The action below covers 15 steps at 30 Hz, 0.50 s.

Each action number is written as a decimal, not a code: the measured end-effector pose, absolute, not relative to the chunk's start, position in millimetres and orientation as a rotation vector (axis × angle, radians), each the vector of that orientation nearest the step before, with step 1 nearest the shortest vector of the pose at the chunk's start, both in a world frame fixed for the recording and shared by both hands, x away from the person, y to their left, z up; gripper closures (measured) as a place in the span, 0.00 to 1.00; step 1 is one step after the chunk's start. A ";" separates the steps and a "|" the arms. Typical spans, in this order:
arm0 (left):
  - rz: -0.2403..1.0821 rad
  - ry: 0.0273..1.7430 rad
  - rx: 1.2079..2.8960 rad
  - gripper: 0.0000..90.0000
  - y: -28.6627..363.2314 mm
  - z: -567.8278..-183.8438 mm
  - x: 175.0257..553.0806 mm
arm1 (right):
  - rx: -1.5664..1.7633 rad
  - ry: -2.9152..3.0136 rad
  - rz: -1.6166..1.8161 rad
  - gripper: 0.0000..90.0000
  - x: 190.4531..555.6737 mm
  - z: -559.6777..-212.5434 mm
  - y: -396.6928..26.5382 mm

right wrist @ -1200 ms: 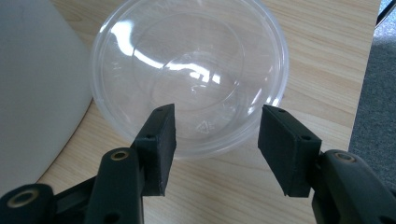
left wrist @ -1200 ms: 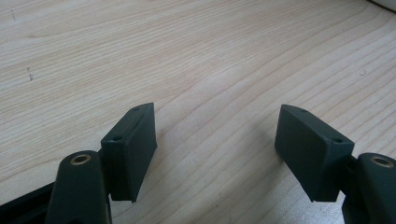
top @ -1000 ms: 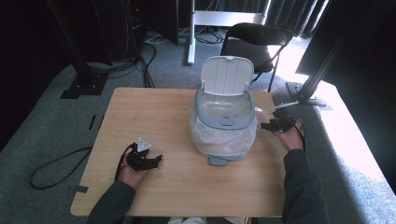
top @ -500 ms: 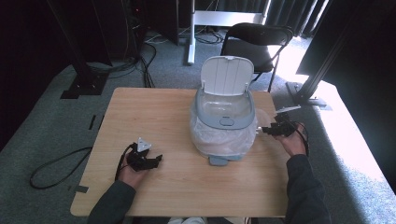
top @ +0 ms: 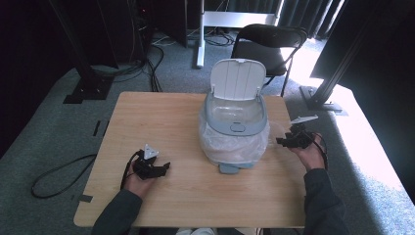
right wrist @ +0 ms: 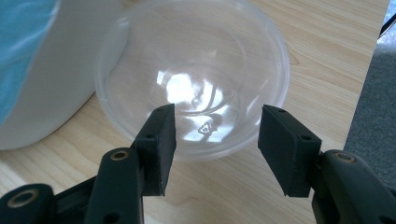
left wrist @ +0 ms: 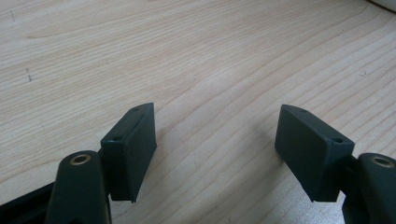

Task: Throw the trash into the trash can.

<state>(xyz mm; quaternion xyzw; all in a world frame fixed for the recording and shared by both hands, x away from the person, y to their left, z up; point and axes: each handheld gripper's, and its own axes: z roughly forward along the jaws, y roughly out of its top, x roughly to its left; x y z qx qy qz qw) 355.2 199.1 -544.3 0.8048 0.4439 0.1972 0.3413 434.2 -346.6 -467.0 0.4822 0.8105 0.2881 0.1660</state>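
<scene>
Wooden surface (top: 161, 122) carries a lidded bin (top: 235, 120), lid up, bag-lined, near the far edge. Clear plastic bowl (right wrist: 194, 74) sits just beside the bin's right side, close to the surface edge. Right tongs (right wrist: 215, 147) spread, straddling the bowl's near rim. Risk: thin slick wall may slip or buckle on closing, or skid off the edge. Left tongs (left wrist: 217, 156) spread, empty, resting low.

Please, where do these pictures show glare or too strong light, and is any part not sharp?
High view: sunlight burns out the floor at right, while the background is nearly black. Right gripper view: bright glare spots sit inside the clear bowl; the white bin beside it looks soft and unsharp. Left gripper view: even light, a soft sheen on the table, the wood grain sharp.
</scene>
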 end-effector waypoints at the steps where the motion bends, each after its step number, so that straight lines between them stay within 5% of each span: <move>1: 0.513 1.155 2.093 0.33 199.1 -544.3 355.2 | 1.373 2.306 0.822 0.51 432.4 -466.7 -346.4; 10: 0.513 1.156 2.092 0.33 198.8 -544.3 355.3 | 1.311 2.267 0.881 0.51 413.8 -465.0 -339.5; 15: 0.513 1.155 2.093 0.33 198.8 -544.3 355.3 | 1.285 2.255 0.902 0.62 413.0 -469.6 -331.4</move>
